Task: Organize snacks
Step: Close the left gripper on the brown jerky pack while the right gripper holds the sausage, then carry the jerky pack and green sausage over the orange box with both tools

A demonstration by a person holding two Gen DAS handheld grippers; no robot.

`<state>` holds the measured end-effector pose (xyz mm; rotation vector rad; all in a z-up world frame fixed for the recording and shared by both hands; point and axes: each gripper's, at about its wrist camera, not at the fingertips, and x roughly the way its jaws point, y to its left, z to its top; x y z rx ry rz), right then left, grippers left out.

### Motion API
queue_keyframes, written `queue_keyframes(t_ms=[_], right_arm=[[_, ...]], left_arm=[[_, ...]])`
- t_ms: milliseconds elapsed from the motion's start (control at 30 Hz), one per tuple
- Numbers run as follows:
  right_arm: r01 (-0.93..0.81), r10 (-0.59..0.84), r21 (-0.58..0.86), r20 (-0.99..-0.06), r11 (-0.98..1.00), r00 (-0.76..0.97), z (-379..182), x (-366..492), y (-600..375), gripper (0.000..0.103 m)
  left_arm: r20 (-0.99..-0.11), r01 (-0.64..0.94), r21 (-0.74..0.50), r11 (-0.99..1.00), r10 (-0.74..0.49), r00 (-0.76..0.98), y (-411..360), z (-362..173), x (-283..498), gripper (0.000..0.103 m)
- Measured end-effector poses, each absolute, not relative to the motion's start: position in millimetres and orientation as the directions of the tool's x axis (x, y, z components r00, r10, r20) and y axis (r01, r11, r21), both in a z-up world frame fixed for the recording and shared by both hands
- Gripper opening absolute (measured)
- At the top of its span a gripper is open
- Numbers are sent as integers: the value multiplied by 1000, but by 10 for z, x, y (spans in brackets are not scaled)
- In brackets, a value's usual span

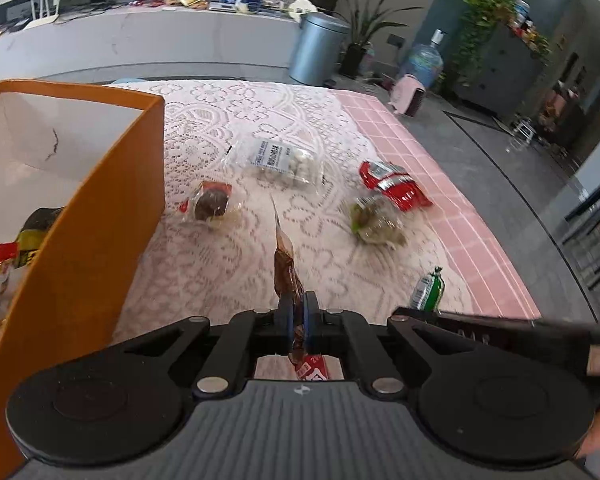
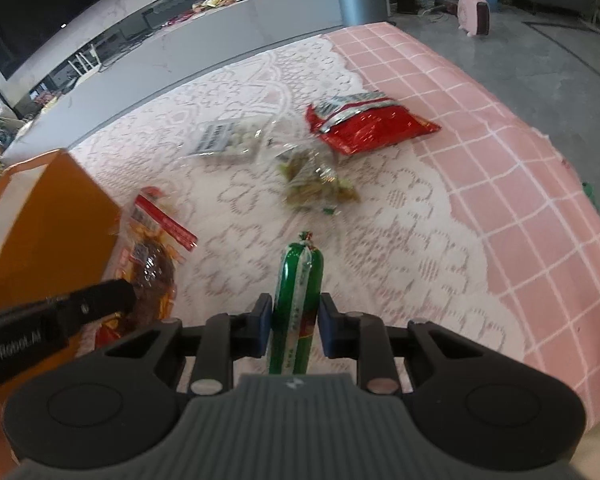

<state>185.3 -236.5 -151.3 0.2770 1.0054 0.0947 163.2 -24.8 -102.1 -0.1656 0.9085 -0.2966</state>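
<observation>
Brown pouch (image 1: pixel 286 276): flat vacuum pack, seen edge-on in the left wrist view, pinched between the blue pads of the left hand-held gripper (image 1: pixel 298 312), whose jaws are all but fully closed on it. It hangs clear of the tabletop (image 1: pixel 228 264), near the orange box (image 1: pixel 100 216) at left. Judged light, limp and slick; the film may slide in the pads, so a hold on the thick middle looks safer than the sealed edge.

Green sausage (image 2: pixel 298 292): round stick, knotted far end, lying along the axis of the right hand-held gripper (image 2: pixel 294 322). Jaws part-closed on it, pads against both sides. Judged firm and light, but the casing is smooth, so it could slip endwise; mid-length is the best hold.

Box: open top, white inside, a few packs already in the near-left corner.

Loose on the lace cloth: round dark snack (image 1: pixel 212 204) just right of the box, clear bag of white balls (image 1: pixel 284 160) farther off, red bag (image 1: pixel 396 186) at far right, greenish bag (image 1: pixel 374 222) beside it. All look soft and crinkly; take by the body.
</observation>
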Motion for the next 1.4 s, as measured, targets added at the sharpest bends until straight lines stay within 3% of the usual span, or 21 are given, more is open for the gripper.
queue_keyframes(t_ms=[333,900,1400], right_arm=[[-16,233,272,-792,962,565,-1261,1576,-2190,20],[-110,259,246,-732,963,631,-746,1168,-1836,20],[-255,311,182,-646,950,697,-215,1190,-1230,20]], left_arm=[[-727,217,-270,938,-346,593,-119,-791,1251,3],[-593,230,-289,929,-363,719,181,-272,847,1],[-450,165,-272,948,-276,849,697,210,806,1]])
